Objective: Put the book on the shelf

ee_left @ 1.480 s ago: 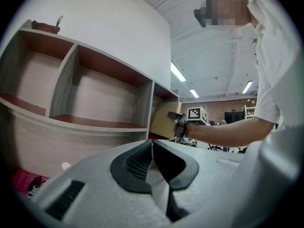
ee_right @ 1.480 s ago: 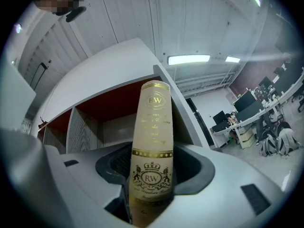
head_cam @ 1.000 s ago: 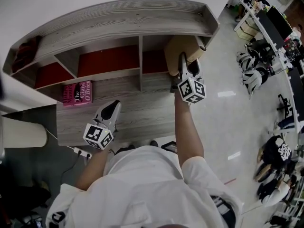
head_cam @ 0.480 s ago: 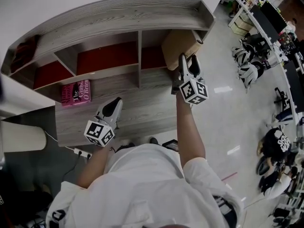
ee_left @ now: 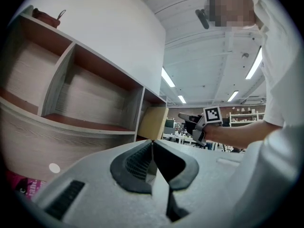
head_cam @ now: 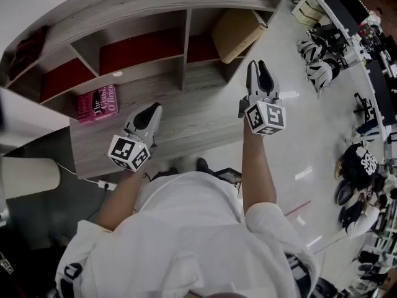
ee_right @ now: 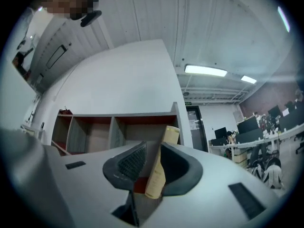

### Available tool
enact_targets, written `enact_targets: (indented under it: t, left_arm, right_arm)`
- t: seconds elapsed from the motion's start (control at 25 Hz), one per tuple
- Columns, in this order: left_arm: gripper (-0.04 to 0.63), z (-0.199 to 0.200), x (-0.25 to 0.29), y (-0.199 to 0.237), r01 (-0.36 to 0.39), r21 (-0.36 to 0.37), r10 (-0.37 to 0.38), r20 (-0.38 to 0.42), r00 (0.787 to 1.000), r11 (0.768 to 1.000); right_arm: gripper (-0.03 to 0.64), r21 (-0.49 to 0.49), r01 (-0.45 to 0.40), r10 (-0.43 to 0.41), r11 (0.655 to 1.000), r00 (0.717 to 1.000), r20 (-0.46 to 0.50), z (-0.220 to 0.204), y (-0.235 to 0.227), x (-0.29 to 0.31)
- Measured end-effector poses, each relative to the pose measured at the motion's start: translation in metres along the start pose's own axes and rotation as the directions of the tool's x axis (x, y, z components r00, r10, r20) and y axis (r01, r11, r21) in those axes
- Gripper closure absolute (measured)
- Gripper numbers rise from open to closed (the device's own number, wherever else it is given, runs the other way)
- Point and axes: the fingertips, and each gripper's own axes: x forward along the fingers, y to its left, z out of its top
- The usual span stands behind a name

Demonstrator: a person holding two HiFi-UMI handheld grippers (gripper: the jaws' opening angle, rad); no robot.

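Note:
A tan book (head_cam: 236, 33) leans tilted in the right-hand compartment of the grey wooden shelf (head_cam: 142, 17). My right gripper (head_cam: 259, 73) hangs back from it, off the desk's right edge, apart from the book. Its jaws are closing with nothing between them; in the right gripper view the tan book (ee_right: 171, 134) shows far off through the gap of the right gripper (ee_right: 152, 148). My left gripper (head_cam: 149, 113) hovers over the desk (head_cam: 186, 123) with its tips together and empty. The left gripper (ee_left: 152, 141) sees the tan book (ee_left: 153, 122) and the right gripper (ee_left: 185, 118) beyond.
A pink book (head_cam: 97, 101) lies flat on the desk's left part. A dark object (head_cam: 31, 51) sits on the shelf top at far left. Helmets (head_cam: 325, 73) and office desks stand on the floor to the right. A power strip (head_cam: 105, 184) lies below the desk.
The right gripper has let go of the tan book and drawn back and to the right. The book stays leaning in the right compartment. The left gripper has barely moved.

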Motion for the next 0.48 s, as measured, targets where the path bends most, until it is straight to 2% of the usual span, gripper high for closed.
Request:
enact_targets:
  t: [0.2, 0.48]
  left_arm:
    - [0.571, 0.001, -0.013, 0.004, 0.039, 0.011, -0.039, 0.01, 0.999, 0.999]
    - [0.571, 0.01, -0.021, -0.019, 0.107, 0.032, -0.108, 0.031, 0.994, 0.994]
  right_arm:
    - [0.563, -0.17, -0.013, 0.002, 0.985, 0.998, -0.065, 0.013, 0.034, -0.039]
    - [0.591, -0.233, -0.02, -0.011, 0.972, 0.991, -0.131, 0.022, 0.06, -0.108]
